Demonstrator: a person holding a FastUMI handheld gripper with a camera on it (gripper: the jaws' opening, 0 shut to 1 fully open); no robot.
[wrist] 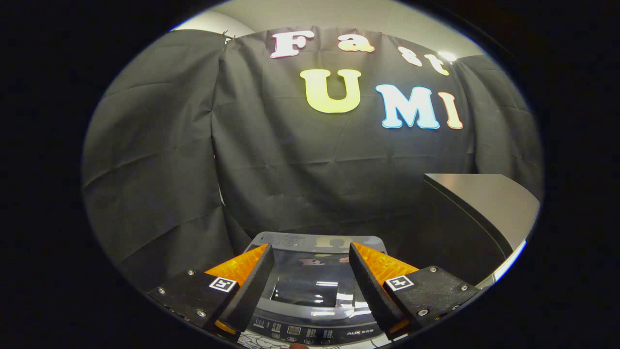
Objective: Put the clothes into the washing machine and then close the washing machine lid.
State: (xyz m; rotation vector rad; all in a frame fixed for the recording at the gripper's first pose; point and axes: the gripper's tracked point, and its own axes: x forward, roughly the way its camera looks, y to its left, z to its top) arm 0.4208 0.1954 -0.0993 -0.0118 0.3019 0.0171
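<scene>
Because you hold the gripper [310, 271] high and looking out across the booth, its two fingers [252, 286] stand wide apart with nothing between them, and the washing machine [315, 291] sits low in the gap, just beyond and beneath the tips. That height makes sense as a survey or travel pose: from here you can line the fingers up over the machine without touching it. The lid [310, 286] appears to lie flat and shut, its dark glossy window catching reflections of the wall and the lights, with the control panel [310, 332] along the near edge under the fingers. If that reading is right, I judge the lid either has to come up before anything goes in, or the loading is already over; the frame does not settle which. No clothes are to be seen in the gripper or around it, so you cannot tell from here where they lie. By count: one gripper with two fingers, each with an orange backing and a small square marker on its black base; one washing machine with one lid; and one dark grey table [484, 203] off to the right, beside the machine and standing taller than it.
</scene>
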